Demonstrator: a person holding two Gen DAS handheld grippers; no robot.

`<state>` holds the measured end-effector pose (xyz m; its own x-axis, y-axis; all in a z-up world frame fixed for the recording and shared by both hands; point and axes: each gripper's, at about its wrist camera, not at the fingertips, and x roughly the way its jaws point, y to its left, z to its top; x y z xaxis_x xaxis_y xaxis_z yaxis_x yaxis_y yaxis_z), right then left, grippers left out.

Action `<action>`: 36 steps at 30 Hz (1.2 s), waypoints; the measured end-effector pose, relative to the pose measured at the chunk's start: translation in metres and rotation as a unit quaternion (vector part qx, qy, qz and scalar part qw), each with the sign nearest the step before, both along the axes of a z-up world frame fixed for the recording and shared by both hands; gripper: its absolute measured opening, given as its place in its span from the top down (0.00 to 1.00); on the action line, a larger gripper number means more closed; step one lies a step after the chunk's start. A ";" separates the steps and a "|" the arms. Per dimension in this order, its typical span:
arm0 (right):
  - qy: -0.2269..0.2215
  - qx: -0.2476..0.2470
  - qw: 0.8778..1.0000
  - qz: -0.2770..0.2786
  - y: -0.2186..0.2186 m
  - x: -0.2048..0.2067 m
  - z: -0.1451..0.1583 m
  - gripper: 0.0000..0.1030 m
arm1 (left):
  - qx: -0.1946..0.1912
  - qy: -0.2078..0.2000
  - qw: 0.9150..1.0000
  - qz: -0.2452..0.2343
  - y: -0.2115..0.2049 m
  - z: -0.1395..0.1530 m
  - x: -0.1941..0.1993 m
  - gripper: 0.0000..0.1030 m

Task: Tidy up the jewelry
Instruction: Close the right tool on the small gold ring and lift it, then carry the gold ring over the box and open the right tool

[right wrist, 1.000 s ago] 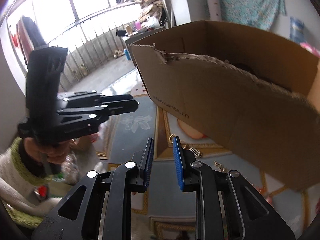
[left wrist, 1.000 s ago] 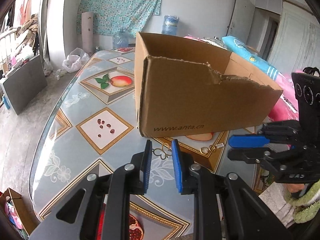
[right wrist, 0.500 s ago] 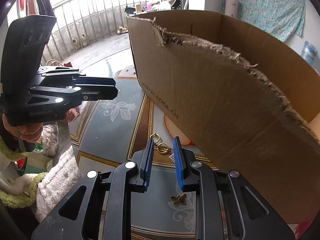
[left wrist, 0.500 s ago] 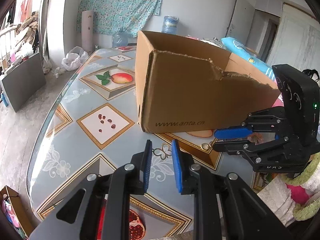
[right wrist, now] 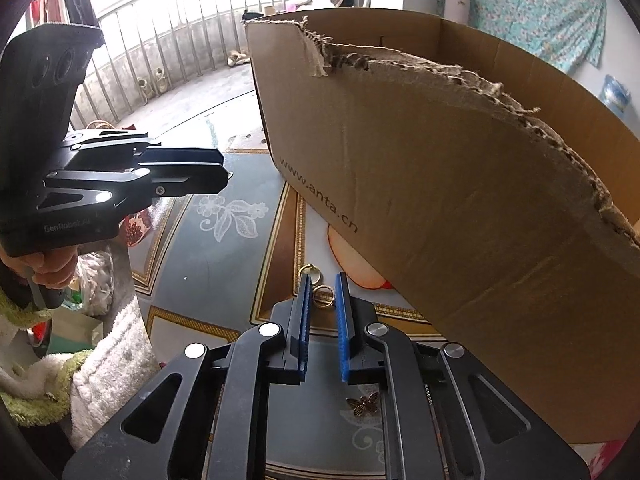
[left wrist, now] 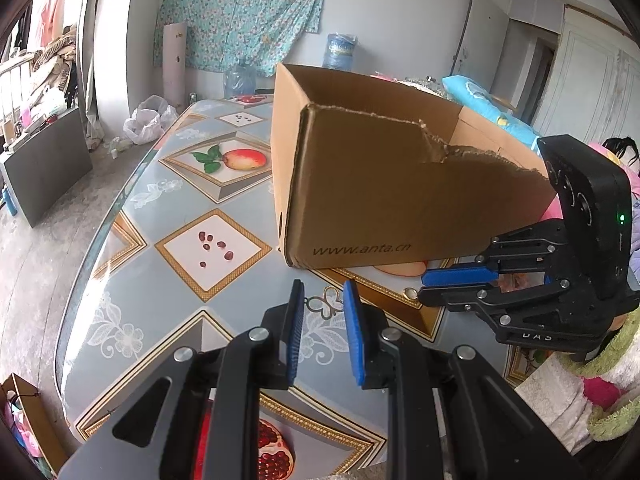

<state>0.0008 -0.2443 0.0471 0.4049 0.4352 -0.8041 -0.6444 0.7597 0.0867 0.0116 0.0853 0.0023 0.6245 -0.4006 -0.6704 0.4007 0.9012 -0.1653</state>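
Observation:
A torn cardboard box (left wrist: 392, 192) marked www.anta.cn stands on the patterned table; it also fills the right of the right wrist view (right wrist: 460, 168). My left gripper (left wrist: 323, 304) is open and empty, its jaws either side of a gold butterfly-shaped piece (left wrist: 326, 306) on the table. My right gripper (right wrist: 322, 288) is open low over the table, with gold rings (right wrist: 323, 294) between its fingertips; another ring (right wrist: 308, 270) lies just ahead. A small gold butterfly charm (right wrist: 363, 404) lies under the right gripper. In the left wrist view the right gripper (left wrist: 432, 286) sits by a ring (left wrist: 411, 292).
The table (left wrist: 132, 280) has a rounded left edge with floor beyond. Water bottles (left wrist: 340, 50) stand at the far wall. The left gripper (right wrist: 216, 172) shows at the left of the right wrist view. Pink bedding lies to the right of the box.
My right gripper has moved in and down toward the box front, and its jaws now straddle the gold rings. My left gripper has held nearly still over the butterfly piece.

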 end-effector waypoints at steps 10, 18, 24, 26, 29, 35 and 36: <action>0.003 0.015 1.000 -0.006 -0.012 -0.001 0.004 0.91 | 0.000 -0.004 1.000 0.001 0.000 0.004 -0.002 0.81; -0.011 0.068 0.998 -0.005 -0.033 -0.013 0.031 0.90 | -0.018 -0.023 1.000 -0.012 0.000 0.021 -0.014 0.81; -0.040 0.128 0.991 -0.002 -0.060 -0.026 0.070 0.90 | -0.049 -0.056 0.997 -0.036 -0.006 0.059 -0.028 0.81; -0.055 0.144 0.988 -0.004 -0.070 -0.027 0.086 0.90 | -0.061 -0.071 0.994 -0.049 -0.010 0.077 -0.031 0.81; -0.073 0.170 0.983 -0.015 -0.086 -0.022 0.107 0.90 | -0.079 -0.084 0.991 -0.070 -0.022 0.101 -0.023 0.81; -0.043 0.171 0.982 -0.064 -0.117 0.027 0.120 0.90 | -0.052 -0.066 0.990 -0.113 -0.077 0.126 0.024 0.81; -0.029 0.161 0.984 -0.074 -0.120 0.040 0.117 0.90 | -0.044 -0.051 0.991 -0.120 -0.088 0.125 0.036 0.81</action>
<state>0.0405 -0.3645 0.1640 0.5243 0.5968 -0.6073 -0.5397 0.7846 0.3051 0.0475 -0.0027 0.1270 0.5675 -0.5988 -0.5652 0.6195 0.7627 -0.1860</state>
